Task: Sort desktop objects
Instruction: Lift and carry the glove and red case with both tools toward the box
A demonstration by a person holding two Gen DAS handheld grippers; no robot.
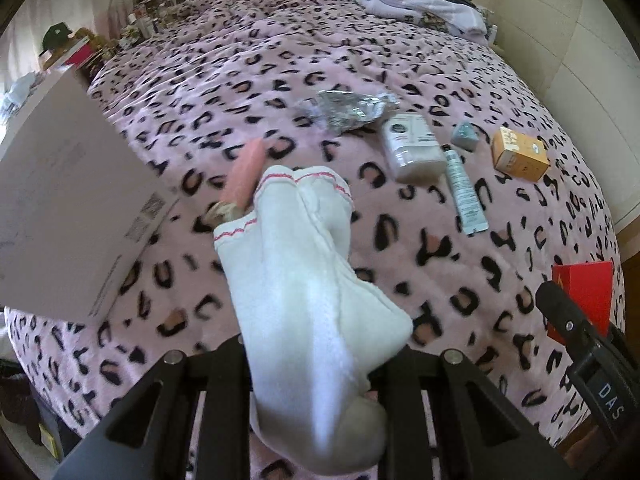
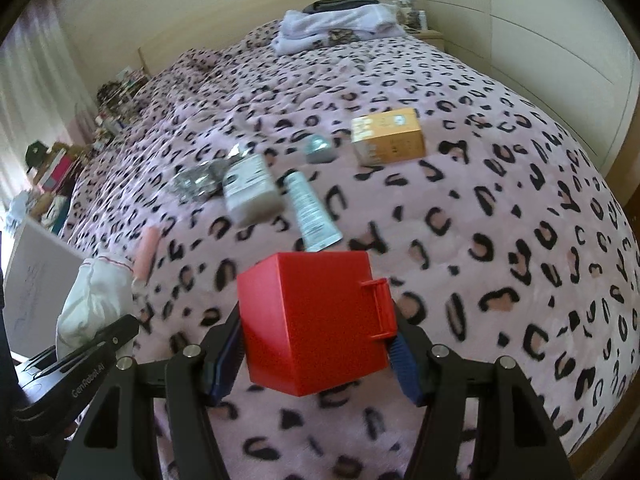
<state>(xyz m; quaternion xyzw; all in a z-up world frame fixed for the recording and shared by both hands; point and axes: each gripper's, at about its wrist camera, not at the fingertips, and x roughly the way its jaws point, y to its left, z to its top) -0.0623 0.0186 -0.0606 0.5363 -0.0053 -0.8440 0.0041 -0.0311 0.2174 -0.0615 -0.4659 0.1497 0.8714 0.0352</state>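
Socks (image 1: 316, 300), white with a pink-stitched cuff, were pinched at the toe end by the left gripper (image 1: 316, 396), whose fingers were closed tight on the fabric; the rest of the pair stood up and forward from the jaws, clear of the leopard-print blanket (image 1: 400, 60). Held that way, by one end, the soft bundle seemed ready for carrying rather than laying flat. The left gripper was angled toward the white cardboard box (image 1: 68, 208) at the bed's left side, which may be the sorting bin, though the pictures do not settle that.

The right gripper (image 2: 316, 348) was clamped on a red plastic box (image 2: 316, 320), its blue-padded fingers pressing opposite walls, the latch side turned right. The box was lifted and tilted above the blanket, low and near the bed's front edge.

Spread on the blanket beyond lay a pink oblong item (image 1: 246, 174), a crumpled silver foil pouch (image 1: 344, 110), a white packet (image 1: 412, 148), a white tube (image 1: 464, 192), a small teal object (image 1: 466, 136) and an orange carton (image 1: 520, 154), all well apart from both grippers.
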